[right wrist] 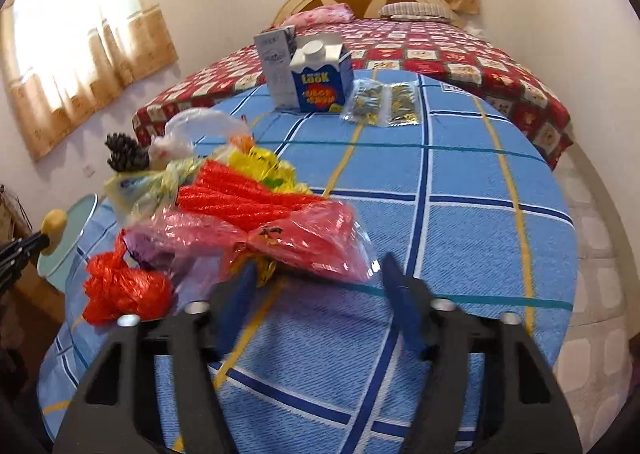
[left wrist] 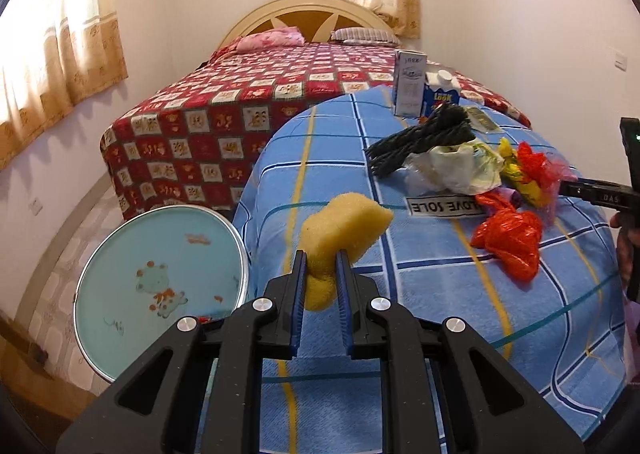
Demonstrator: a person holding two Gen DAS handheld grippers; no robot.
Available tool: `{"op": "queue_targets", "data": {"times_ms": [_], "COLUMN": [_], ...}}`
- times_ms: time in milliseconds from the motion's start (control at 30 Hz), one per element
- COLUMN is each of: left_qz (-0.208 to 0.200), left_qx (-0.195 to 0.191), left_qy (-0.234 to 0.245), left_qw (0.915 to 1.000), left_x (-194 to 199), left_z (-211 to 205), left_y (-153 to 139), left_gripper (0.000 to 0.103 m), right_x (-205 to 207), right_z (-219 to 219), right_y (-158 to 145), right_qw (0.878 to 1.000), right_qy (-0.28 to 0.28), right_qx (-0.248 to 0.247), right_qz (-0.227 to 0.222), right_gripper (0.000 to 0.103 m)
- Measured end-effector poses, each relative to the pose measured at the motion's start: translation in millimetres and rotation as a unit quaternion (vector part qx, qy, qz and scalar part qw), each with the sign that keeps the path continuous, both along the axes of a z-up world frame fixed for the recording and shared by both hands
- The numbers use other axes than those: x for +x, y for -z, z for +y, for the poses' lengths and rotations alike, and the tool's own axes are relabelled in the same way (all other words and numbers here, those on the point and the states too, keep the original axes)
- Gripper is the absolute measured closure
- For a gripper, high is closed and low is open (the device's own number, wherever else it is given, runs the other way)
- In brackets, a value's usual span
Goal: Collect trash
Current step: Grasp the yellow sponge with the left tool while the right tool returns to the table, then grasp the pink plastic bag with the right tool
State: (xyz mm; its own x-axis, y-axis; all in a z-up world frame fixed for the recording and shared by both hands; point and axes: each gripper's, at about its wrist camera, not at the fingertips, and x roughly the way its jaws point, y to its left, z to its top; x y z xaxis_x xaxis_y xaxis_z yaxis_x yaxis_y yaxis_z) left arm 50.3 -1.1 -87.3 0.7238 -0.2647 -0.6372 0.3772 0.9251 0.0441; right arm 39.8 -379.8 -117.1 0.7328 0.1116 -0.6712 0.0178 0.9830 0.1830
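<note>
Yellow sponge (left wrist: 338,242) sits clenched in the left tongs (left wrist: 321,268), above the worktop's (right wrist: 460,238) left edge near a round bin (left wrist: 160,278). Right tongs (right wrist: 316,288) gape, released, beside the wrapper pile (right wrist: 240,210); the worktop's right half lies open.

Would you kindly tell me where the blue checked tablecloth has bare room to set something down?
Bare: the blue checked tablecloth right of the crumpled plastic bags, up to the clear packets. Crowded: the bag pile and cartons.

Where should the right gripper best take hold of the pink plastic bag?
Probably at its knotted waist, where the film bunches narrow between two puffed lobes. The open right gripper sits just in front, so come from the near table edge, straddling the knot.
</note>
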Motion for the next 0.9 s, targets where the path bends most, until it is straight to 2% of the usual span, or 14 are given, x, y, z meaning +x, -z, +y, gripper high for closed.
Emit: {"op": "queue_targets", "data": {"times_ms": [33, 67, 133, 200, 300, 367, 400, 433, 600, 667, 700, 767, 800, 900], "left_qz": [0.0, 0.0, -0.001, -0.002, -0.006, -0.008, -0.01, -0.011, -0.012, -0.009, -0.007, -0.005, -0.005, -0.009], "left_qx": [0.001, 0.001, 0.001, 0.001, 0.0, -0.001, -0.003, -0.004, -0.009, -0.009, -0.008, -0.008, -0.007, -0.008], "left_qy": [0.0, -0.001, -0.003, -0.005, -0.011, -0.015, -0.019, -0.022, -0.041, -0.045, -0.046, -0.047, -0.047, -0.047], "left_qw": [1.0, 1.0, 1.0, 1.0, 0.9999, 0.9998, 0.9998, 0.9997, 0.9991, 0.9989, 0.9989, 0.9988, 0.9989, 0.9988], "left_x": [0, 1, 2, 2, 3, 4, 4, 5, 11, 14, 15, 14, 14, 13], "left_z": [-1, -1, 1, 2, 5, 7, 10, 12, 25, 27, 28, 28, 28, 29], "left_y": [0, 0, -1, -3, -6, -9, -10, -12, -15, -13, -12, -11, -11, -12], "left_gripper": [0.088, 0.088, 0.088, 0.088, 0.088, 0.088, 0.088, 0.088, 0.088, 0.088, 0.088, 0.088, 0.088, 0.088], "right_x": [0, 0, -3, -5, -8, -8, -11, -12, -13, -10, -8, -6, -7, -12], "right_z": [1, 3, 7, 10, 15, 16, 16, 15, 11, 10, 11, 13, 13, 14], "right_y": [1, 0, -1, -3, -5, -6, -8, -9, -12, -10, -7, -1, 1, -3], "right_qw": [1.0, 1.0, 1.0, 1.0, 0.999, 0.999, 0.999, 0.999, 0.999, 0.999, 1.0, 1.0, 1.0, 1.0], "right_qy": [-0.005, -0.005, -0.008, -0.008, -0.014, -0.009, -0.01, -0.012, -0.011, -0.013, -0.017, -0.021, -0.022, -0.022], "right_qx": [0.002, -0.003, -0.014, -0.022, -0.032, -0.047, -0.047, -0.043, -0.026, -0.017, -0.016, -0.014, -0.012, -0.007], "right_qz": [0.002, -0.001, -0.006, -0.012, -0.009, -0.013, -0.021, -0.025, -0.033, -0.027, -0.018, -0.001, -0.001, -0.018], "right_gripper": [0.064, 0.066, 0.079, 0.083, 0.082, 0.062, 0.047, 0.043, 0.043, 0.047, 0.056, 0.062, 0.071, 0.075]}}
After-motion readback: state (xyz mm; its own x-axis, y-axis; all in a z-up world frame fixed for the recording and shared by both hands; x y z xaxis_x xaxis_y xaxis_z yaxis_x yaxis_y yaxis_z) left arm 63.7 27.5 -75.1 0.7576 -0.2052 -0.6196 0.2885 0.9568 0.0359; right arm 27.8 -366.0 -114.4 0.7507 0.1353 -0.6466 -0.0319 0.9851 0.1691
